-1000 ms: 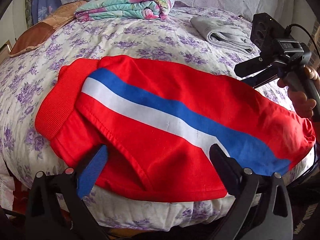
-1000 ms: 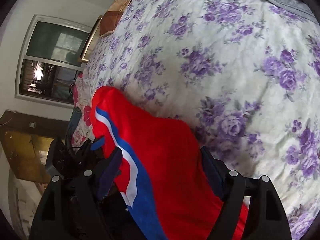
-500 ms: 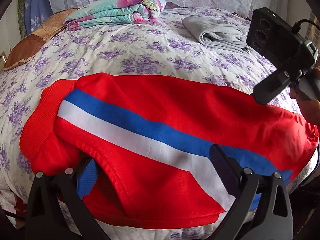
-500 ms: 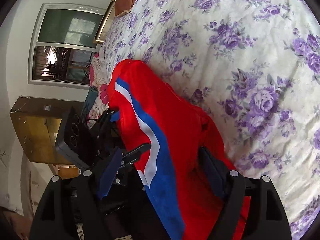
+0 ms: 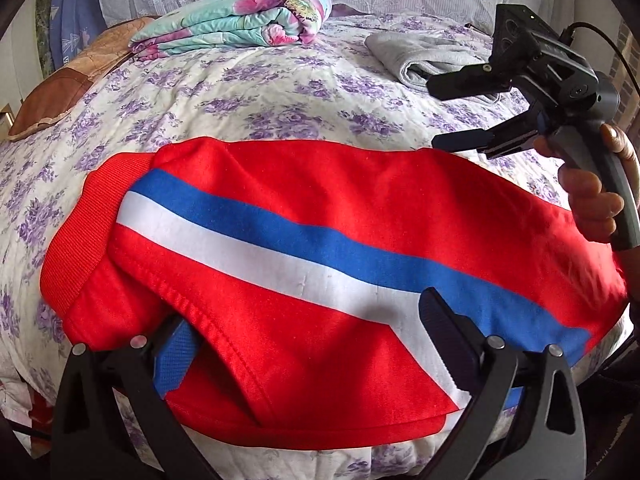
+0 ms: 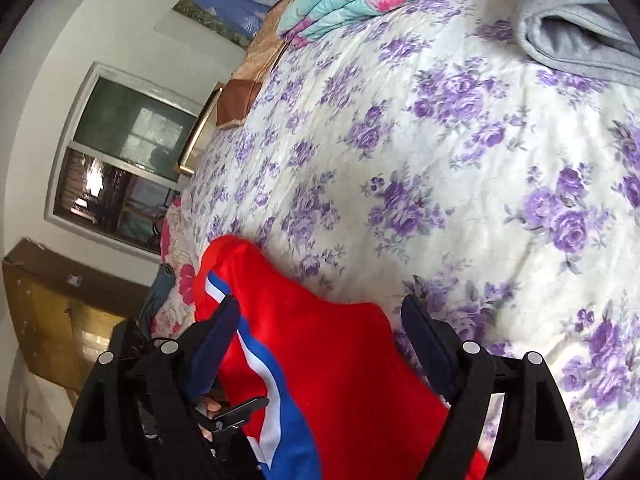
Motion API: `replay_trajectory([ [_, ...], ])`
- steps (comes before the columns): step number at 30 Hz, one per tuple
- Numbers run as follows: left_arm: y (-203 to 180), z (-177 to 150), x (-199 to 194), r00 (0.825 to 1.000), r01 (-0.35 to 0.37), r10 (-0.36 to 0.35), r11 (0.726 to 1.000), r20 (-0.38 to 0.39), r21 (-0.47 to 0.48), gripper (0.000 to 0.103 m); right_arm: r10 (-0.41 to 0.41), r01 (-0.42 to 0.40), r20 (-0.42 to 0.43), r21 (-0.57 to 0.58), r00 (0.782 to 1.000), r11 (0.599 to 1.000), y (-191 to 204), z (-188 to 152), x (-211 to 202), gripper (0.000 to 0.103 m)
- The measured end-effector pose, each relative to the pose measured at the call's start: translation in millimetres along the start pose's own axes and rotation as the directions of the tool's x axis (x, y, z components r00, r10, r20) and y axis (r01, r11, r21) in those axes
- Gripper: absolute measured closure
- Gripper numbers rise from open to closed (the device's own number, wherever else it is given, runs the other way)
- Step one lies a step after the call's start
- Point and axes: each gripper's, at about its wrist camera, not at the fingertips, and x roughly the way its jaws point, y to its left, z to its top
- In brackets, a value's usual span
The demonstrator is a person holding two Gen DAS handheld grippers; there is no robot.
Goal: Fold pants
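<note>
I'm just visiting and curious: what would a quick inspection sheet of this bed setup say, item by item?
Surface: bed with a purple-flowered cover.
Job's things: red pants with a blue and white stripe, lying folded across the near edge.
Clutter: folded floral quilt, folded grey garment, brown pillow at the far side.
Grippers: left gripper open, fingers straddling the pants' near part; right gripper open above the pants' right end, held by a hand.
Cables: a black cable runs from the right gripper.
Surroundings: window, cardboard box, white wall.
</note>
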Motion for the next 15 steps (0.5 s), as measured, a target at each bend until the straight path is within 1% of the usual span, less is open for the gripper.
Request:
replay_trajectory([
  [1, 0.3, -0.4, -0.9, 1.0, -0.003, 0.003, 1.0, 0.001, -0.004, 0.005, -0.012, 0.012, 0.021, 0.017, 1.0, 1.0, -2.7, 0.1, -6.5, 0.019],
  [2, 1.6, -0.2, -2.8, 1.0, -0.002, 0.002, 1.0, 0.003, -0.013, 0.005, -0.048, 0.048, 0.052, 0.01, 0.997, 0.999, -0.8, -1.4, -14.3, 0.019],
  [3, 3.4, 0.1, -6.9, 1.0, 0.0, 0.0, 1.0, 0.009, -0.025, 0.005, -0.053, 0.054, 0.066, -0.01, 0.996, 0.998, 5.1, -5.0, -20.5, 0.019],
  [5, 5.3, 0.4, -17.3, 0.999, 0.002, -0.001, 0.999, 0.04, -0.033, 0.005, 0.032, -0.03, 0.06, -0.035, 0.998, 0.999, 19.0, -17.4, -25.6, 0.019],
  [6, 6.0, 0.7, -20.5, 0.999, -0.01, 0.012, 1.0, 0.053, -0.029, 0.005, 0.067, -0.065, 0.052, -0.049, 0.996, 0.997, 27.3, -26.1, -24.6, 0.019],
  [7, 7.0, 0.6, -20.1, 0.998, -0.041, 0.042, 0.999, 0.055, -0.023, 0.005, 0.09, -0.088, 0.037, -0.058, 0.995, 0.994, 33.6, -36.4, -19.6, 0.019],
  [8, 10.1, -0.3, -14.2, 0.996, -0.083, 0.084, 0.996, 0.036, -0.022, 0.005, 0.078, -0.077, 0.022, -0.049, 0.997, 0.996, 35.3, -45.6, -10.7, 0.02],
  [9, 16.4, -1.6, -3.3, 0.993, -0.118, 0.118, 0.992, -0.001, -0.034, 0.005, 0.023, -0.023, 0.011, -0.019, 1.0, 1.0, 30.0, -53.4, 1.4, 0.02],
  [10, 24.3, -4.4, 7.0, 0.993, -0.12, 0.118, 0.992, -0.029, -0.05, 0.004, -0.046, 0.046, 0.003, 0.022, 0.999, 0.999, 19.6, -59.4, 15.3, 0.024],
  [11, 28.1, -6.2, 9.4, 0.993, -0.116, 0.115, 0.992, -0.01, -0.054, 0.004, -0.086, 0.085, 0.012, 0.036, 0.996, 0.996, 8.8, -64.9, 24.8, 0.031],
  [12, 26.8, -6.4, 7.9, 0.991, -0.13, 0.131, 0.99, 0.009, -0.047, 0.004, -0.091, 0.09, 0.066, 0.017, 0.994, 0.996, 3.8, -68.3, 21.5, 0.041],
  [13, 25.0, -5.3, 6.3, 0.99, -0.141, 0.142, 0.989, 0.008, -0.048, 0.004, -0.115, 0.113, 0.118, 0.016, 0.986, 0.993, 3.9, -73.7, 10.8, 0.037],
  [14, 24.1, -4.2, 2.9, 0.989, -0.145, 0.146, 0.988, 0.017, -0.057, 0.004, -0.118, 0.114, 0.167, 0.029, 0.979, 0.993, 6.0, -82.8, -2.9, 0.033],
  [15, 23.2, -3.8, -1.5, 0.988, -0.146, 0.149, 0.987, 0.031, -0.065, 0.004, -0.094, 0.092, 0.229, 0.019, 0.969, 0.996, 11.4, -95.2, -21.5, 0.031],
])
